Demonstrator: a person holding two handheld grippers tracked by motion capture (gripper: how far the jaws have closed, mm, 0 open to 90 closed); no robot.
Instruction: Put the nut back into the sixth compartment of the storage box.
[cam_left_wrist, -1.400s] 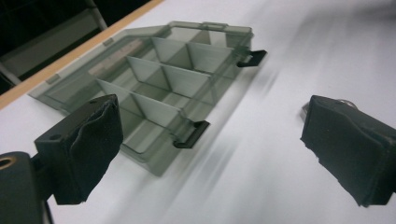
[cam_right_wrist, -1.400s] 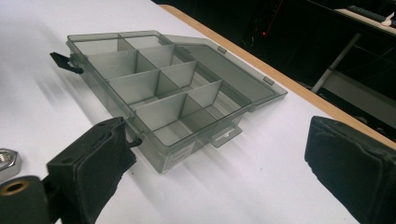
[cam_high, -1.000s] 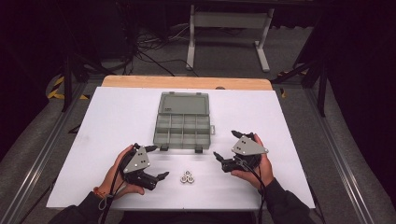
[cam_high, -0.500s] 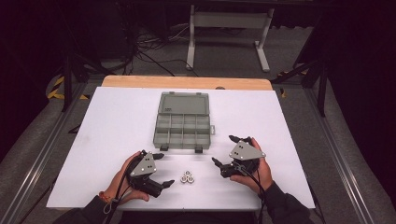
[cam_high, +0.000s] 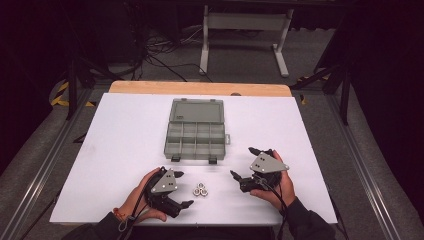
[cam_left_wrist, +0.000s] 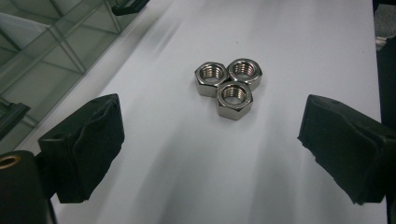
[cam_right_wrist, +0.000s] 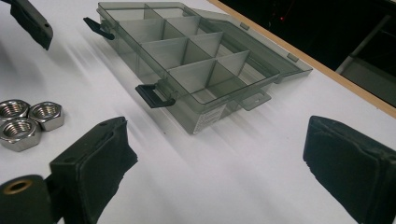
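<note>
3 steel hex nuts (cam_high: 201, 189) lay in a tight cluster on the white table (cam_high: 125, 150), near its near edge and about midway between the 2 grippers, each nut touching the other 2 with its threaded bore facing up. the left gripper (cam_high: 181, 189) sat just left of the nuts, held low over the table in the person's left hand (cam_high: 141, 199), its jaws spread wide apart and holding nothing; in the left gripper view (cam_left_wrist: 210, 144) the nuts (cam_left_wrist: 229, 87) lay ahead of the gap between the 2 black pads, not touched by either. the right gripper (cam_high: 244, 163) was right of the nuts and a little farther from them, gripped in the right hand (cam_high: 277, 187), jaws likewise wide open and empty. in the right gripper view (cam_right_wrist: 217, 168) its pads framed bare table, with the nuts (cam_right_wrist: 25, 122) at the left edge and the tip of the left gripper at the top left corner. farther off, near the middle of the table, stood a smoky clear plastic organizer box (cam_high: 196, 132) with its lid (cam_high: 196, 110) folded flat open toward the far side, its divided compartments looking empty and 2 black latches (cam_right_wrist: 150, 96) hanging on its near wall. the box (cam_right_wrist: 187, 60) stood well apart from the nuts and both grippers.
</note>
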